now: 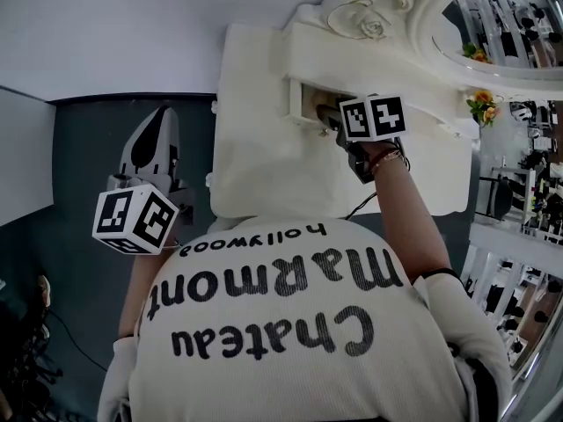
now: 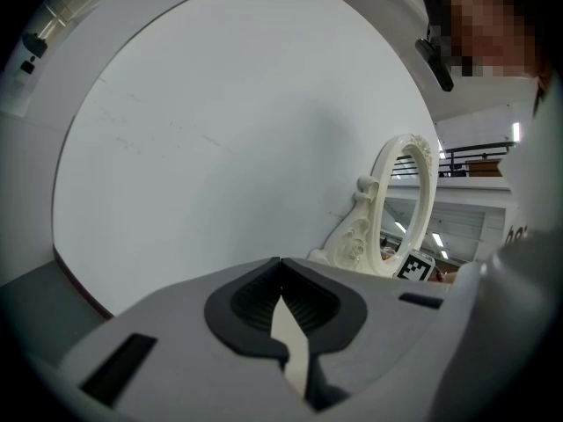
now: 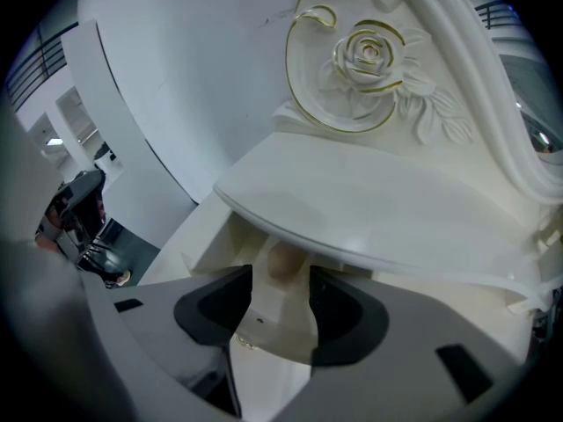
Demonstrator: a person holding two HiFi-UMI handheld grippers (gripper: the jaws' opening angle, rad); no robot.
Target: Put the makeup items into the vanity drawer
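At the vanity drawer (image 1: pixel 308 104) mouth: right gripper (image 3: pixel 281 275) poised.
Jaws clamp a pale makeup item (image 3: pixel 281 304); left gripper (image 2: pixel 281 266) closed, empty; release not yet done.

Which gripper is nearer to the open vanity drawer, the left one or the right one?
Right. The right gripper is at the drawer mouth, with a pale item between its jaws; the left gripper hangs far aside, over the dark floor.

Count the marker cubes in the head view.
2. One cube rides the left gripper, over the floor; the other cube rides the right gripper, holding a cream item at the vanity drawer.
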